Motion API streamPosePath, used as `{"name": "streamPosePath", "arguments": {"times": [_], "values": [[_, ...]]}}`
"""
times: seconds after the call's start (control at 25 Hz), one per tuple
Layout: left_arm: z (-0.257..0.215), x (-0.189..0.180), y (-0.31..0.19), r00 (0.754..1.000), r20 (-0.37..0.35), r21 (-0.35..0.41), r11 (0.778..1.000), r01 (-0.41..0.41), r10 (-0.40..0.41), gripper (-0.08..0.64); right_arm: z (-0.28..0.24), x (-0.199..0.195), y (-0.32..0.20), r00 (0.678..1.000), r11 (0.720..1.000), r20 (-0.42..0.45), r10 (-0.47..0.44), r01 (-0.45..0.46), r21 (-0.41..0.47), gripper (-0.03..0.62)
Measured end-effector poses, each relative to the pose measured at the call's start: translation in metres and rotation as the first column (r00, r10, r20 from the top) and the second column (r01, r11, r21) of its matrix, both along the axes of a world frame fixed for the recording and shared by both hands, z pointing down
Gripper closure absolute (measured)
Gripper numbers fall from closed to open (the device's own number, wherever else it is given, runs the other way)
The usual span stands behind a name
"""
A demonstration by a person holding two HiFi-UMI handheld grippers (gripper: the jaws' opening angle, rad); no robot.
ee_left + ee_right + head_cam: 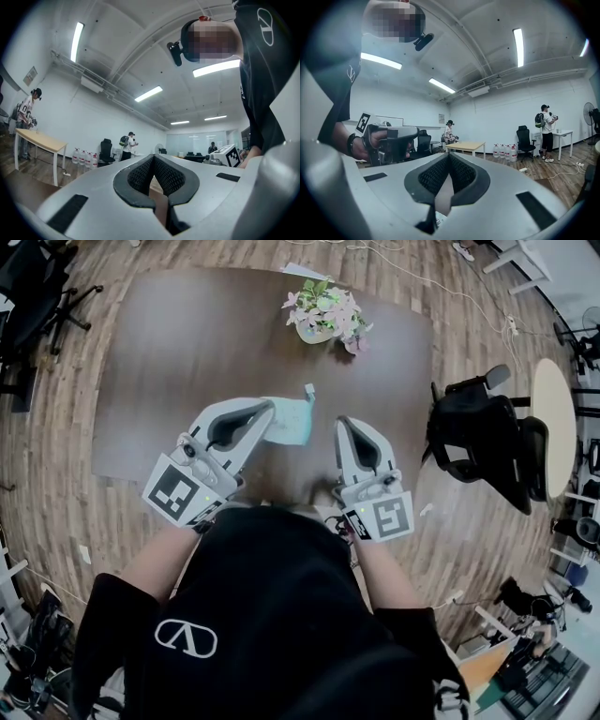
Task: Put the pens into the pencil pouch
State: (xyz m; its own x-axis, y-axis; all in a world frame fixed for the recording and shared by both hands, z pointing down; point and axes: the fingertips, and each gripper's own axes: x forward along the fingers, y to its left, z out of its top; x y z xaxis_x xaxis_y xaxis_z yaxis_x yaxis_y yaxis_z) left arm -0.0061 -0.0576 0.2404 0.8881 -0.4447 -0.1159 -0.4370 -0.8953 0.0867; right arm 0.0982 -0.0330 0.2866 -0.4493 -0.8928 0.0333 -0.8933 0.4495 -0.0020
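Note:
A light blue pencil pouch lies on the dark brown table, close to the near edge, its zipper pull sticking out at the far end. My left gripper is shut, its tip at the pouch's left edge; no frame shows whether it pinches the fabric. Just right of the pouch my right gripper is shut, with nothing between its pads. In the left gripper view the jaws meet with nothing between them, as they do in the right gripper view. No pens are in view.
A pot of pink flowers stands at the table's far side. To the right of the table are a black office chair and a round pale table. Other people, desks and water bottles are farther off.

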Motion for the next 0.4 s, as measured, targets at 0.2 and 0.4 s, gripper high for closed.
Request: {"name": "streamPosePath", "arguments": {"times": [0.2, 0.4], "values": [[0.0012, 0.0019, -0.001, 1.0, 0.004, -0.002, 1.0, -0.007, 0.007, 0.557, 0.0008, 0.0023, -0.0022, 1.0, 1.0, 0.01, 0.007, -0.007, -0.001, 0.593], [0.0028, 0.0026, -0.0002, 1.0, 0.008, 0.0, 1.0, -0.015, 0.015, 0.557, -0.0004, 0.0022, -0.0017, 1.0, 1.0, 0.009, 0.011, -0.011, 0.009, 0.593]]}}
